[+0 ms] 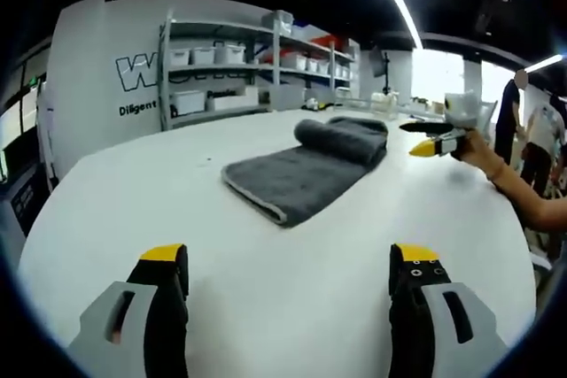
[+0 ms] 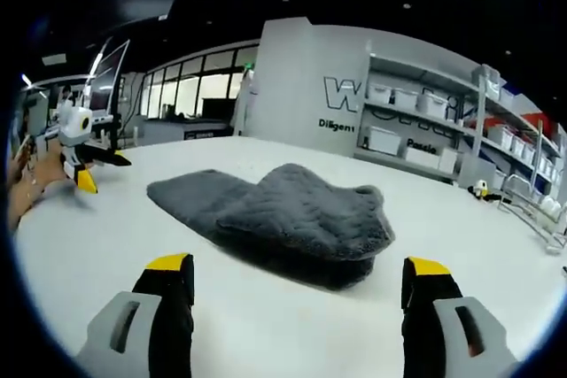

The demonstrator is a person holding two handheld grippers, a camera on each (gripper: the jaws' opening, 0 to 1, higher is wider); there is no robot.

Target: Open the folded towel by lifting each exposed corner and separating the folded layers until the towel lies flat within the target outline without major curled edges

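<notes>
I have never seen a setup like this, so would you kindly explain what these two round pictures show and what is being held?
A person carries a hand-held gripper in each hand, and each carries a fisheye camera looking forward along its own two jaws. In the left gripper view, the left hand-held gripper stands open with nothing in it; the other one enters from the right, a hand behind it. The right gripper view shows the right hand-held gripper, likewise open. On the white table lies a grey towel, partly folded over itself. Shelves with bins stand behind.
</notes>
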